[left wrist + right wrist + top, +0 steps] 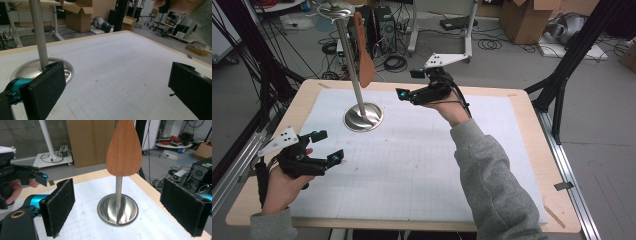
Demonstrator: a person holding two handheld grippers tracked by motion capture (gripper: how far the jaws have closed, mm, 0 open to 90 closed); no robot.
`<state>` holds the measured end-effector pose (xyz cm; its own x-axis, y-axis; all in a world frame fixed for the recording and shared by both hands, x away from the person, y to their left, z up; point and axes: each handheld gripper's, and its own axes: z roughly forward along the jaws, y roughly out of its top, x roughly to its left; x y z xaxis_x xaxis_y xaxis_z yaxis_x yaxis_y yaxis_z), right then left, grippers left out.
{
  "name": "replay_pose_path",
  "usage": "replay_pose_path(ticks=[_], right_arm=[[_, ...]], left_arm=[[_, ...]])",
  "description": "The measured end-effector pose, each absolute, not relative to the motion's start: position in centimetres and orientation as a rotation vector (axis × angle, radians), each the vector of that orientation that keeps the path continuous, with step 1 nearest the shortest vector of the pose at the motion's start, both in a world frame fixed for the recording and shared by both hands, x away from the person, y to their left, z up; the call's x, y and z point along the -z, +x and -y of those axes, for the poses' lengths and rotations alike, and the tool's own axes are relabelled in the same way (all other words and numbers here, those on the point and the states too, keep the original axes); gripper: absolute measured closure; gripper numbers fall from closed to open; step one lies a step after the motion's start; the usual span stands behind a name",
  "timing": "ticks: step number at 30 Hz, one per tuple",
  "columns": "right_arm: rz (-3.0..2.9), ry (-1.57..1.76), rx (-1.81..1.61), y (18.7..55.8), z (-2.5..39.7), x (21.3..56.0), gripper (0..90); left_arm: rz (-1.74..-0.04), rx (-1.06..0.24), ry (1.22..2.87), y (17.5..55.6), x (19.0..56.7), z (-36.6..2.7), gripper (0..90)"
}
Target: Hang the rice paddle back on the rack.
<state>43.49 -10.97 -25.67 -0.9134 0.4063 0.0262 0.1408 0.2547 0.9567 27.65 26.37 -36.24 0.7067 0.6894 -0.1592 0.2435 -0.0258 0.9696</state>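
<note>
My right gripper (407, 84) is up in the air with its jaws spread wide, holding nothing. It points at the wooden spatula (124, 150), which hangs on the metal stand (362, 116) near it. My left gripper (327, 146) is spread wide too, low over the white mat (422, 165).

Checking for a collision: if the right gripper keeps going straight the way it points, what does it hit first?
Probably the wooden spatula hanging on the steel stand, though depth is unclear.
</note>
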Motion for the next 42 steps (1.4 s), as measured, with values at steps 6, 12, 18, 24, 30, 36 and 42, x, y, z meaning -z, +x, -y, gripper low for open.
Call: replay_pose_path(ticks=[6,12,18,24,30,36,42], right_arm=[[-2.313,0.53,-1.71,42.7,12.4,26.5,11.4],[-2.308,0.544,-1.699,41.8,13.6,27.3,11.5],[-2.288,0.559,-1.708,41.3,14.9,28.0,11.5],[-2.269,0.602,-1.715,40.7,16.6,28.7,11.5],[-2.249,0.639,-1.711,40.0,18.3,29.5,11.5],[-2.236,0.67,-1.724,39.5,19.6,30.4,11.5],[-2.216,0.683,-1.71,38.8,20.8,31.1,11.5]], left_arm=[[-0.767,-0.411,1.609,28.1,36.3,-25.6,1.8],[-0.766,-0.409,1.603,28.4,36.3,-25.4,1.8],[-0.77,-0.413,1.591,28.7,36.1,-25.6,1.8],[-0.775,-0.416,1.588,29.0,36.1,-25.7,1.8],[-0.773,-0.419,1.588,29.0,36.0,-25.6,1.8],[-0.771,-0.417,1.598,29.2,36.1,-25.2,1.8],[-0.77,-0.419,1.607,29.3,36.1,-24.9,1.8]])
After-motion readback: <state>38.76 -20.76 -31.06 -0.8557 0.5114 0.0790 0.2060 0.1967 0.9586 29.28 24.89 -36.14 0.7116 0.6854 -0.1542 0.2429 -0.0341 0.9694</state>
